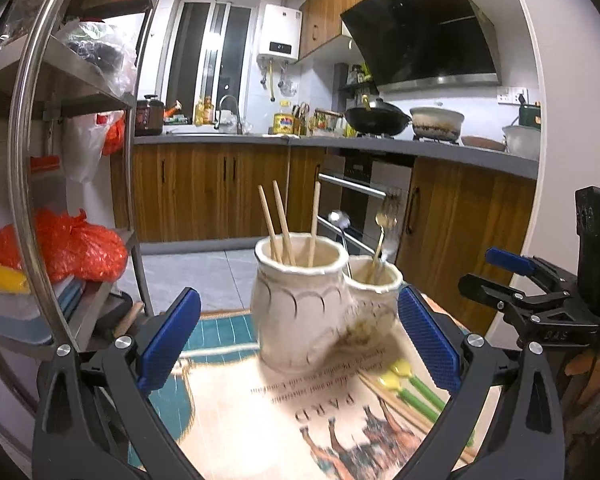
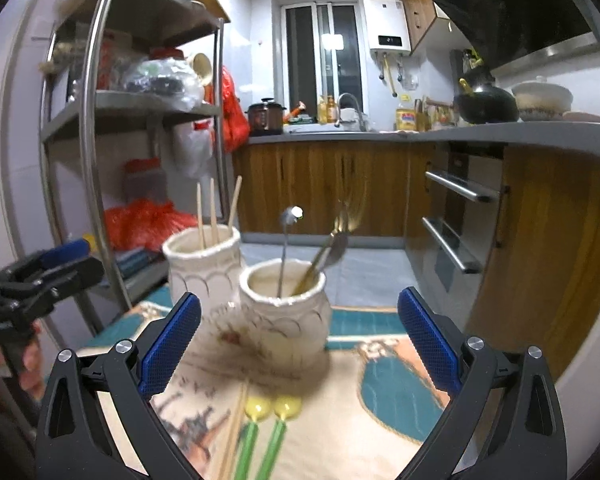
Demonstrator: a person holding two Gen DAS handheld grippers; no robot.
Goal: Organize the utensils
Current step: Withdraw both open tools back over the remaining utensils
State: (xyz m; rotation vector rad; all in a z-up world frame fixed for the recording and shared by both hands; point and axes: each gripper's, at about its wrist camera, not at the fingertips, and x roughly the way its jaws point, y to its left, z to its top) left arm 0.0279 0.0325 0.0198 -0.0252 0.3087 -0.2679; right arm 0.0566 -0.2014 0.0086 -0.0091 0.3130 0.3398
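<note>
Two cream ceramic jars stand on a printed mat. The taller jar holds three wooden chopsticks. The shorter jar holds a fork and spoons. Two green-handled, yellow-tipped utensils and more chopsticks lie flat on the mat. My left gripper is open and empty in front of the taller jar. My right gripper is open and empty above the flat utensils.
A metal shelf rack with bags stands on the left. Wooden cabinets, an oven and a counter with pots lie behind. The mat covers the table.
</note>
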